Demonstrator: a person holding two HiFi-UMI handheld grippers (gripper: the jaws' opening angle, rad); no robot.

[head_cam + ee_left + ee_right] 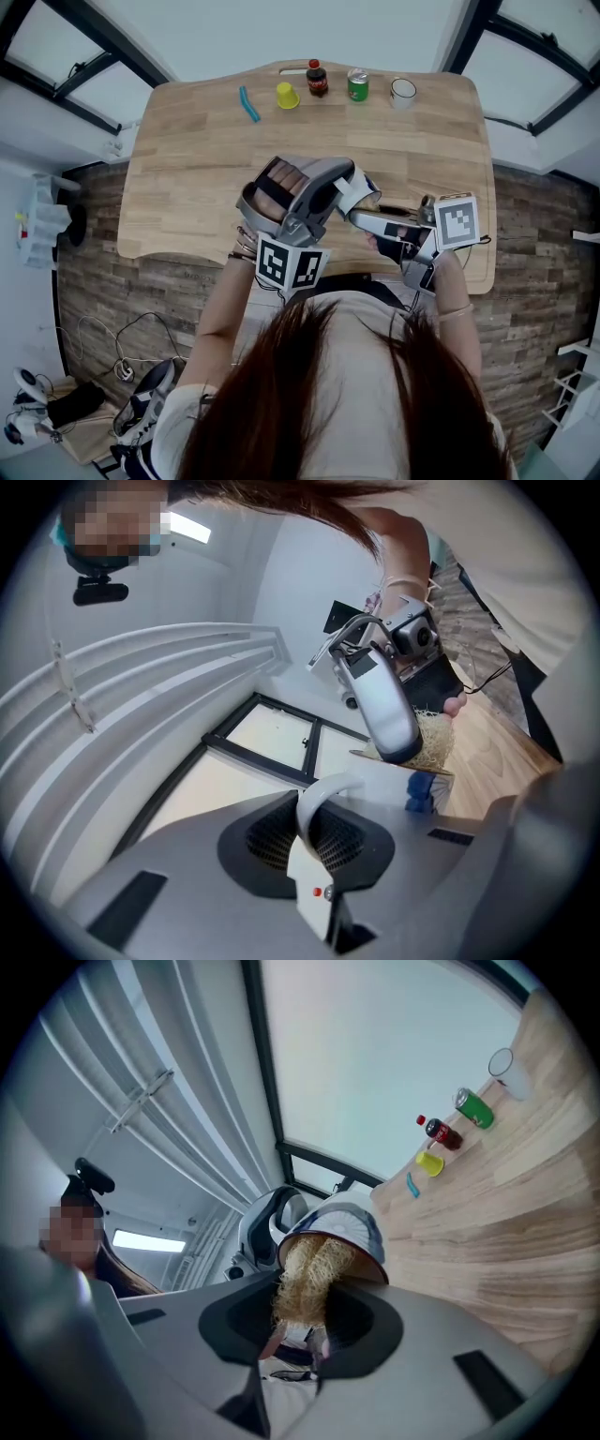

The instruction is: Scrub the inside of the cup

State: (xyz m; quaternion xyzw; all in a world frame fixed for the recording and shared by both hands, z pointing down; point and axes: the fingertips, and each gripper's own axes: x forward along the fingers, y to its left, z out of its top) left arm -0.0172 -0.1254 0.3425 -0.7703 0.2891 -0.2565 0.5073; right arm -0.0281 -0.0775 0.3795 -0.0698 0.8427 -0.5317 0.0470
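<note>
A white cup with blue markings is held in the air over the table's front edge, and my left gripper is shut on its handle. The cup's mouth faces my right gripper. That gripper is shut on a straw-coloured fibre scrubber, whose far end sits inside the cup. In the left gripper view the scrubber shows at the cup's rim beside one right finger. The cup's bottom is hidden.
Along the far edge of the wooden table lie a blue stick, a yellow cup, a small cola bottle, a green can and a white cup. Wood-plank floor surrounds the table.
</note>
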